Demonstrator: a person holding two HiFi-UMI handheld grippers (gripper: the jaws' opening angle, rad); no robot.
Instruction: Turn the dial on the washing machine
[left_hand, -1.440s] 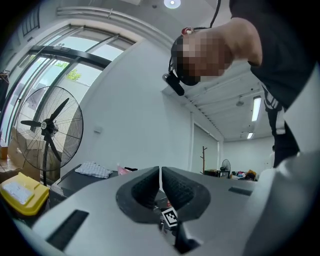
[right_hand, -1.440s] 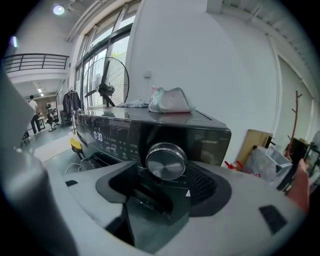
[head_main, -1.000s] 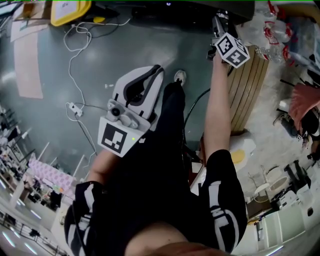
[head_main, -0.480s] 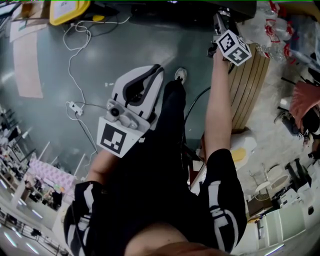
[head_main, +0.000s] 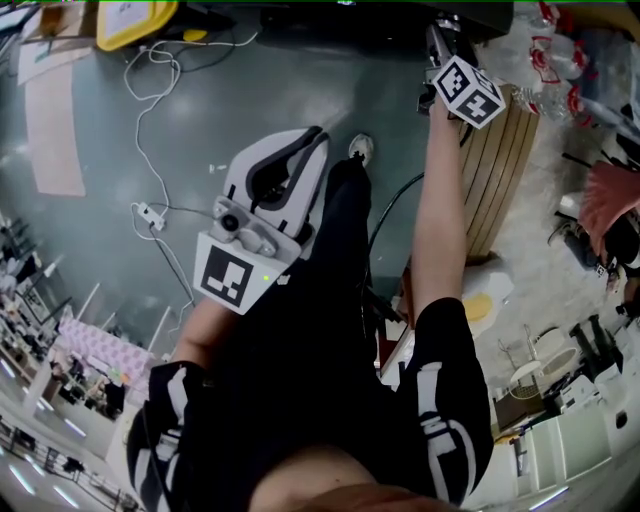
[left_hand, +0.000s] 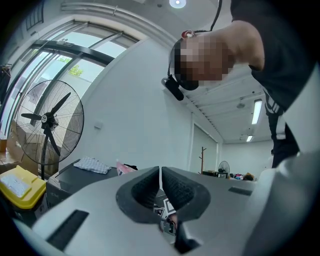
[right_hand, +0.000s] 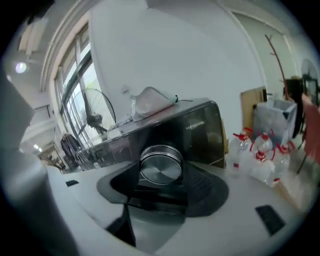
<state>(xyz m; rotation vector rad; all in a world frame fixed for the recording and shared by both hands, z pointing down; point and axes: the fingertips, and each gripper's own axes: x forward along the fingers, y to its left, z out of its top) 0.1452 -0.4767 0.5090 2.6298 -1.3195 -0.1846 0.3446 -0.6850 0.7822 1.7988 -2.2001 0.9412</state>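
In the upper left of the head view a yellow box (head_main: 135, 20) lies on the grey floor (head_main: 90, 230), and a white cable (head_main: 150, 130) lies in loops just below it. In the middle left, the left hand-held gripper (head_main: 312, 140) is held in front of the person's dark trousers. In its own view its jaws are pressed together with nothing between them. They point up toward a white wall, and a standing fan (left_hand: 47, 120) is at the left of that frame.

At the top right of the head view the right hand-held gripper (head_main: 438, 30) reaches to the dark washing machine (head_main: 380, 20). In the right gripper view the silver dial (right_hand: 160, 165) sits in the middle of the frame, on the machine's glossy black front. The jaws are closed on it, one at each side (the pads touch its rim). Clear bottles with red caps (right_hand: 255, 150) stand at the right of this frame.
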